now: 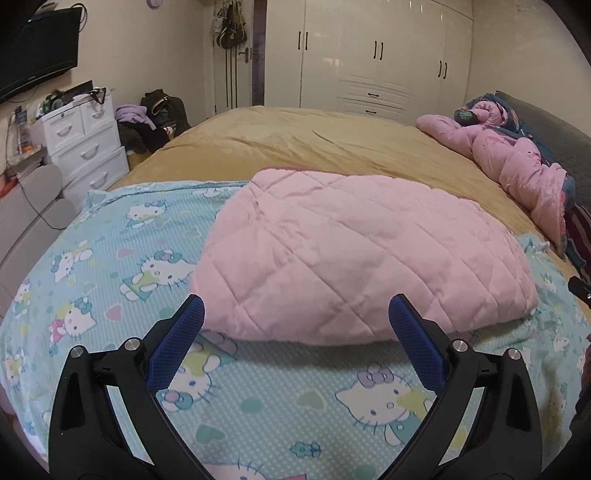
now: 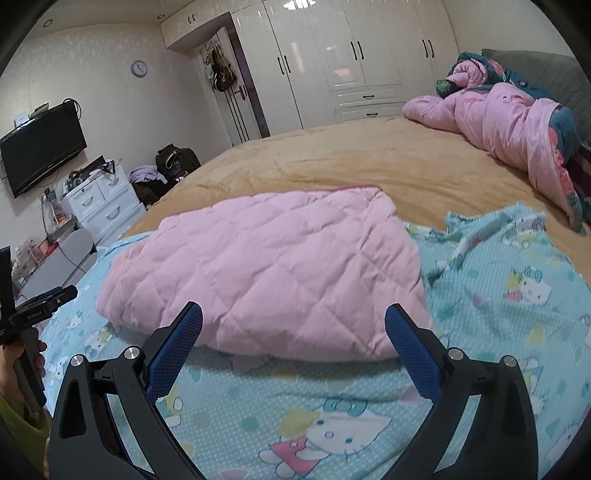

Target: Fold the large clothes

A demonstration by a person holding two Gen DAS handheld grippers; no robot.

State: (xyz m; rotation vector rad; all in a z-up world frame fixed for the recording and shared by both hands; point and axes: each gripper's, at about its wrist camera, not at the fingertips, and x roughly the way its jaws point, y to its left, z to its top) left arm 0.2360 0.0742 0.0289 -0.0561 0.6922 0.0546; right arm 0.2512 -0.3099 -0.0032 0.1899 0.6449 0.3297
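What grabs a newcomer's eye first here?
The folded pink quilted garment dominates mid-frame, lying on a turquoise cartoon-cat sheet at the bed's near end. Both the left hand-held gripper and the right hand-held gripper hang open just short of it, holding nothing.

left gripper (image 2: 22, 314) cut off by edge | possibly open

Far ahead of the jaws stands a white wardrobe (image 2: 354, 59) with dark handles. To the left of them, a black television (image 2: 40, 147) hangs on the wall, and under it is a white drawer chest (image 1: 83, 144) with small things on top. A round clock (image 2: 139, 68) is high on the wall. Bags (image 1: 232, 24) hang by the door, and a crumpled pink duvet (image 2: 509, 122) lies ahead to the right.
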